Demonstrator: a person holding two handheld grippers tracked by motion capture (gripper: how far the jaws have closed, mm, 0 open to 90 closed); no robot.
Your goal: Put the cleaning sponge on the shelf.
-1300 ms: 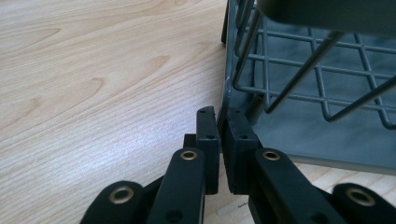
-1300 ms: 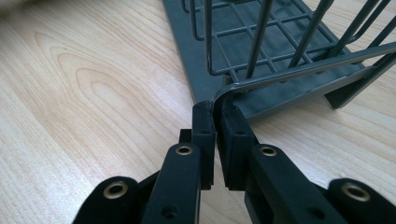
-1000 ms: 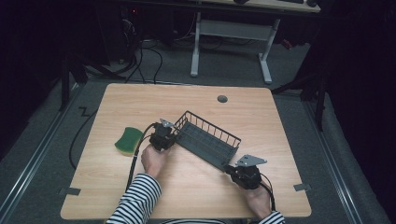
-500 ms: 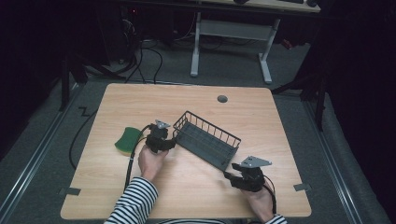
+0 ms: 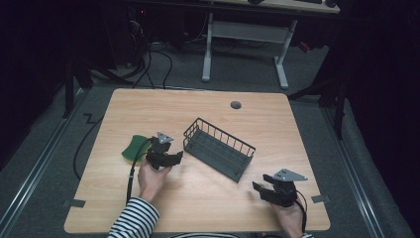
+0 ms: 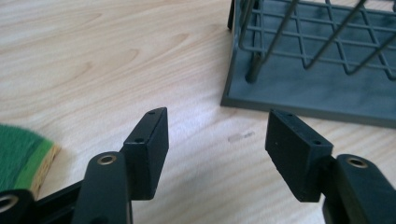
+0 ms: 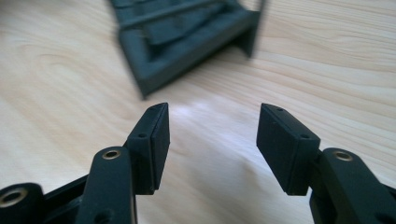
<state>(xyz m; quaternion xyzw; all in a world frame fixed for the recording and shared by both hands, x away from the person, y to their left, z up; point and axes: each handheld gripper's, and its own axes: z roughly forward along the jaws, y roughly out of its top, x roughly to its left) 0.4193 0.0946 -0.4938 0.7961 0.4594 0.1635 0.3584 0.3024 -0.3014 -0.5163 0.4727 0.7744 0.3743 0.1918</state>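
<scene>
Wood-grain table (image 5: 208,198) nearest, bare between the two hands. At near right, right gripper (image 5: 261,190) held low over the tabletop, jaws standing wide with nothing between them, just been opening; aimed toward the near right end of the wire basket (image 5: 219,148) but clearly apart from it. Seen along the right gripper (image 7: 212,123): only bare wood between the pads, the basket's dark corner (image 7: 187,37) blurred beyond. Farther in on the left, left gripper (image 5: 174,157), jaws likewise wide and empty, just been opening, tips pointing at the basket's left end and short of touching it. Seen along the left gripper (image 6: 217,135): bare wood in the gap, the basket's grey base edge (image 6: 303,100) just beyond. Tucked behind and left of that gripper, green and yellow sponge (image 5: 131,148) lying flat, partly hidden by the hand and cable; its corner (image 6: 23,156) at the left jaw's side. Basket itself mid-table, set at a slant: dark grey, solid ribbed floor, thin wire walls, empty. Beyond it, small round grey grommet (image 5: 236,105) near the far edge.
</scene>
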